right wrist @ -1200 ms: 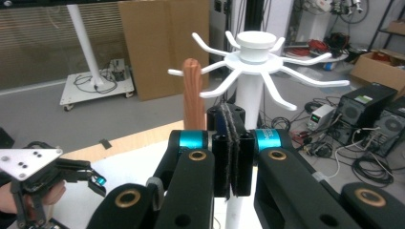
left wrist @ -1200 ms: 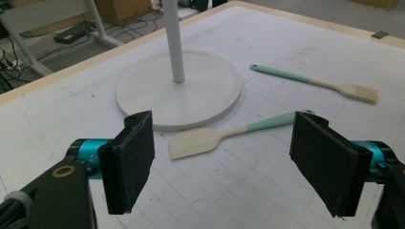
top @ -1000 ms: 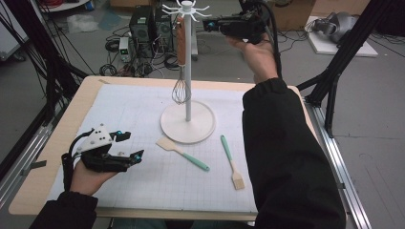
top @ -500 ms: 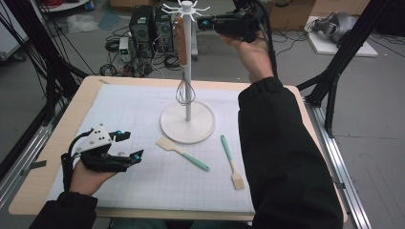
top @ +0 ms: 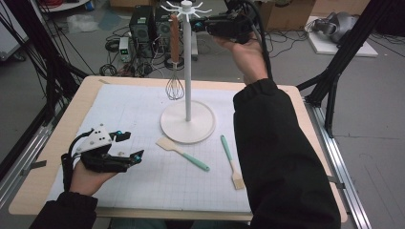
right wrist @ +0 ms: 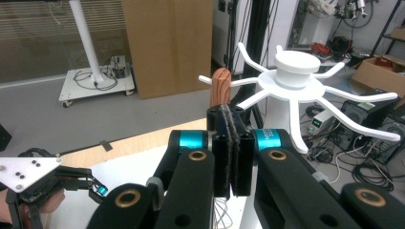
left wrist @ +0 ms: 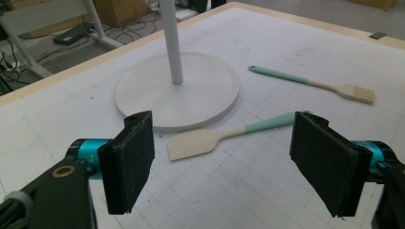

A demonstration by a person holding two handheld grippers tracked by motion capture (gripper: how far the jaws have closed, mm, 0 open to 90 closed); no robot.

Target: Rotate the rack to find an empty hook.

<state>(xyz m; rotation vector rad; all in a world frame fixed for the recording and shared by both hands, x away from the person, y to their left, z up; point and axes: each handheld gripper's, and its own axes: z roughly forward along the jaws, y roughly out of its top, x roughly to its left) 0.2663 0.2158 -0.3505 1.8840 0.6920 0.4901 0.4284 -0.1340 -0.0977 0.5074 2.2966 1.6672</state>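
Overhead, right gripper (top: pixel 199 24) beside whisk (top: pixel 175 71) on rack (top: pixel 187 95).

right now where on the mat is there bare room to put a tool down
The mat is bare along its left side, from the stand's base down to the left gripper, and along the near edge below the spatula. It is crowded between the base, the spatula and the pastry brush.

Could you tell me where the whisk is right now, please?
In the high view the whisk hangs from a left-side hook of the white stand, its wires above the base; the right gripper is beside the hooks.
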